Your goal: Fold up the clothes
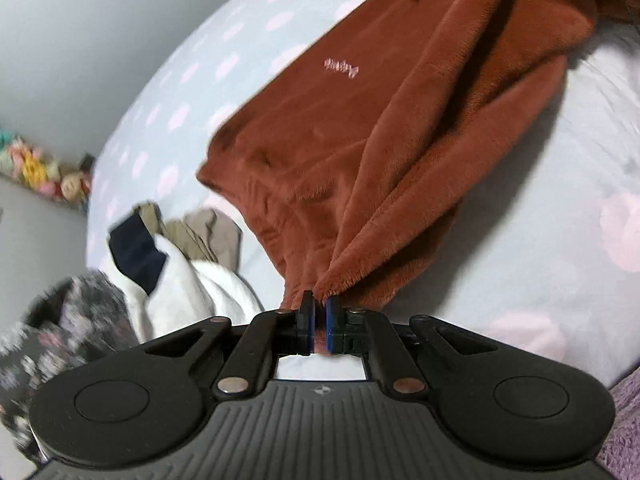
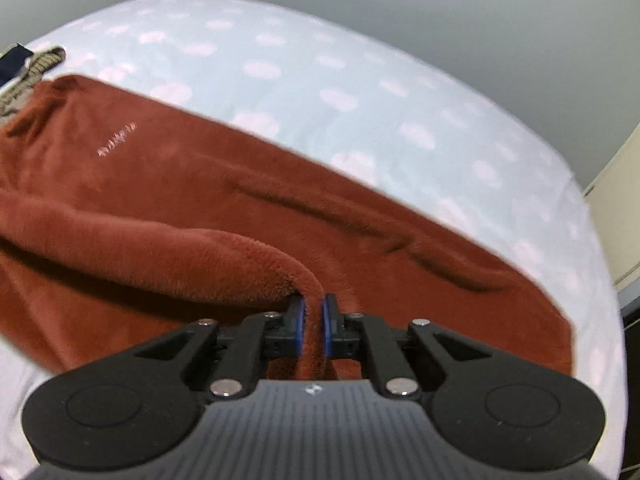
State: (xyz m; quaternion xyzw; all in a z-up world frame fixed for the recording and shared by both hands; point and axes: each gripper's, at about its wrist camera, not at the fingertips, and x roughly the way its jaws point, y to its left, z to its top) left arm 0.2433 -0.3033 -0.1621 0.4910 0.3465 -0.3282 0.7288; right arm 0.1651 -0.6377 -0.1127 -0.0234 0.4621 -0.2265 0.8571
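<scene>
The rust-brown fleece garment (image 2: pixel 168 184) lies spread across the dotted bedsheet (image 2: pixel 304 76), one long edge lifted off it. The left gripper (image 1: pixel 319 312) pinches a bunched corner of the fleece between its 2 fingers; the right gripper (image 2: pixel 313 316) pinches a ridge of the same edge. Holding 2 points likely keeps the edge taut for carrying it over in a fold. A pile of other clothes (image 1: pixel 176 256) waits near the left gripper.
</scene>
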